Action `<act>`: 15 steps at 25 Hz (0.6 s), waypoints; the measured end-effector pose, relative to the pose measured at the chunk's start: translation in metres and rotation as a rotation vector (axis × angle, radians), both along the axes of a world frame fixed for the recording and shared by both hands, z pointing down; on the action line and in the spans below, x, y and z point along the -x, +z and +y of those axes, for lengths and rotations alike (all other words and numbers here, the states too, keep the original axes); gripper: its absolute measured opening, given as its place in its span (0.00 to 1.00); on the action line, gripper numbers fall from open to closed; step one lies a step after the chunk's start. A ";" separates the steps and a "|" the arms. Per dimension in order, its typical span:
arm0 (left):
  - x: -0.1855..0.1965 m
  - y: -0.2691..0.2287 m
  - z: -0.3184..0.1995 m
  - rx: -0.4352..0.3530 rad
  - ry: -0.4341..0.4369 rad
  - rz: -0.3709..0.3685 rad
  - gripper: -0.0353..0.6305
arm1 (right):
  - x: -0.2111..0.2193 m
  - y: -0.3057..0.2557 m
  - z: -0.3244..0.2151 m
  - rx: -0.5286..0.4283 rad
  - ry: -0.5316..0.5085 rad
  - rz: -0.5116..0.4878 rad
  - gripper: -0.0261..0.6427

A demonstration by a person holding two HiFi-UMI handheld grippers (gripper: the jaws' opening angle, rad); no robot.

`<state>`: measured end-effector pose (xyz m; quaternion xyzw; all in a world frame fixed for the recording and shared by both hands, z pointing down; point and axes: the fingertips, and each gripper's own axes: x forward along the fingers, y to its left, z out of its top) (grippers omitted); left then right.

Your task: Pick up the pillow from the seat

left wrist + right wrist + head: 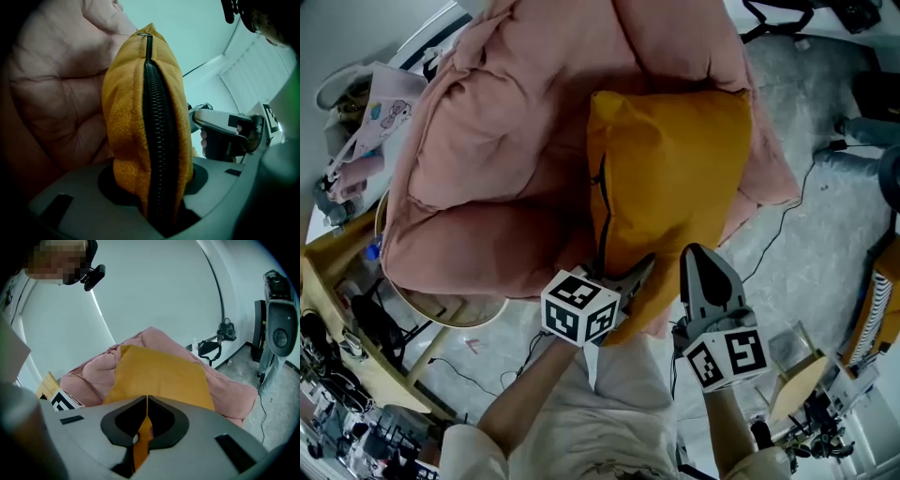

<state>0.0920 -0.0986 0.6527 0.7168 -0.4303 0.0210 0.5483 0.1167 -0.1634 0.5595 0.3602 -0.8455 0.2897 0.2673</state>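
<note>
Centre frame in the head view, a mustard-yellow pillow (675, 169) with a black zipper (602, 202) leans on the pink seat (487, 159). The left gripper (636, 274) pinches its zippered edge, and the right gripper (697, 261) pinches a thin fold.

carrier: pink padded seat (478, 150) | over it: mustard pillow (675, 159), contact unclear | under seat: grey floor (806, 244)

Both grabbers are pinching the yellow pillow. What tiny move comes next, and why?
Probably lift the pillow straight up off the pink seat: the left gripper is shut on its zipper edge, the right gripper on a thin fold, and its far end seems to rest there.
</note>
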 end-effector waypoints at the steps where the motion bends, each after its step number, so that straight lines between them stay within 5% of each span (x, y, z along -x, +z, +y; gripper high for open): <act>1: 0.000 -0.003 0.001 0.003 0.000 -0.001 0.32 | -0.002 -0.002 0.000 -0.002 0.008 -0.001 0.07; 15: 0.012 -0.051 0.016 -0.010 0.014 -0.008 0.32 | -0.010 -0.030 0.016 -0.022 0.059 -0.014 0.07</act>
